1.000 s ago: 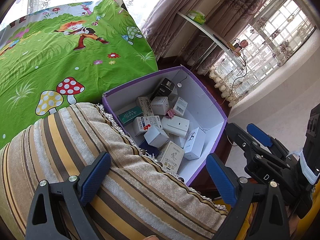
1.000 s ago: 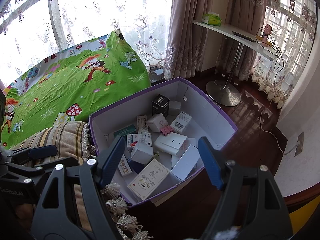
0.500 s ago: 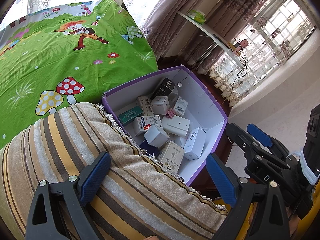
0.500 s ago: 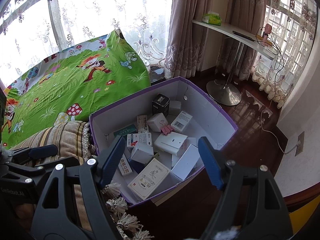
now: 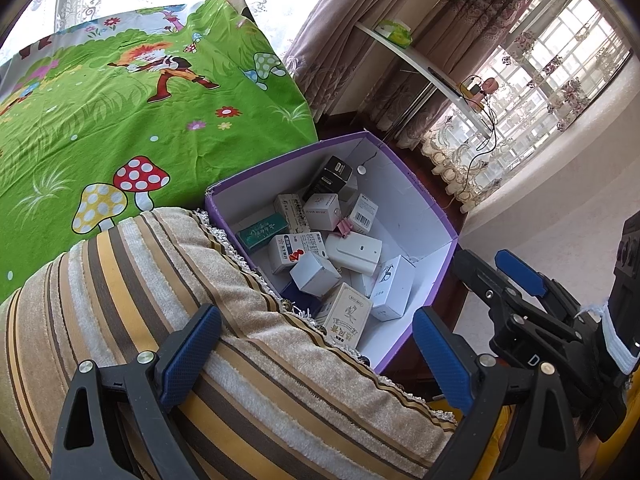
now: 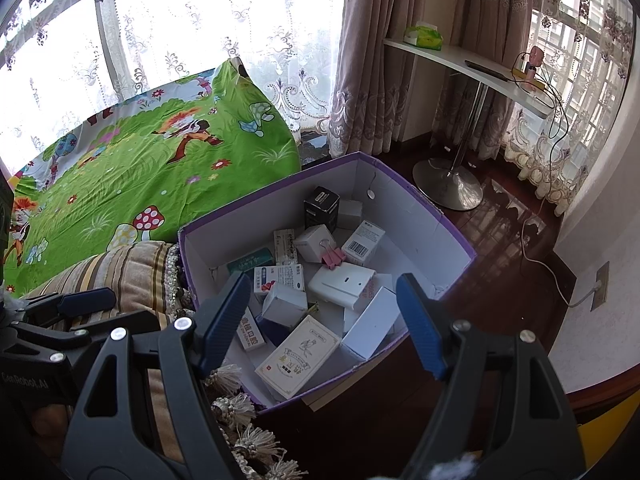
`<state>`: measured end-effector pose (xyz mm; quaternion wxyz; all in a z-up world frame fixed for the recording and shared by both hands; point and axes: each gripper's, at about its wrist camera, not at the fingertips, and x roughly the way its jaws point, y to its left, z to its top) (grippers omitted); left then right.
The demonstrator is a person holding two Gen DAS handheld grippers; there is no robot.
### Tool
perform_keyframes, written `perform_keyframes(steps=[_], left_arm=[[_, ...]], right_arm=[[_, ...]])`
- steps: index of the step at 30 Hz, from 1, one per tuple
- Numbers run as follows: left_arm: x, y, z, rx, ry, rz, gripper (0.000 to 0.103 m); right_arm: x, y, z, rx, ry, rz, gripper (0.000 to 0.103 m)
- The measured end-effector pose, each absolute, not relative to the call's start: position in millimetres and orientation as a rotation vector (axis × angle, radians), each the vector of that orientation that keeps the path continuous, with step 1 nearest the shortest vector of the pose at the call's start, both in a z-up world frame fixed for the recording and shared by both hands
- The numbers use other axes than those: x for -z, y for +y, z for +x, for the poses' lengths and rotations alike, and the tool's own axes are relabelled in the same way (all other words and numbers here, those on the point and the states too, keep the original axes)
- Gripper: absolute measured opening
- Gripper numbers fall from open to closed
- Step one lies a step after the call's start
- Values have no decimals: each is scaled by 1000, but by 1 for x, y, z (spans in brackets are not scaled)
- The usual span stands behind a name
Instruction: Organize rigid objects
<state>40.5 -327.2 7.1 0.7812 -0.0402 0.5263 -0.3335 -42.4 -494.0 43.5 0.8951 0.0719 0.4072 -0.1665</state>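
Observation:
A purple cardboard box with a white inside holds several small cartons, a black box, a white device and a pink binder clip. The purple box also shows in the left wrist view. My left gripper is open and empty above a striped cushion, short of the box. My right gripper is open and empty, above the box's near side. The right gripper also shows in the left wrist view.
A green cartoon sheet covers the surface behind the box. A white shelf table on a metal stand is at the back right. Dark wood floor lies right of the box. Curtains hang behind.

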Motion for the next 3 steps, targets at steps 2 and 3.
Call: perform_keyframes(steps=[2,3], left_arm=[[-7,-329,40,720,1132,-74,98],[-7,-329,40,726,1133,-76,98]], right_arm=[[-43,-494,-44,344,844,157,78],[-42,-495,-44,343,845,162,78]])
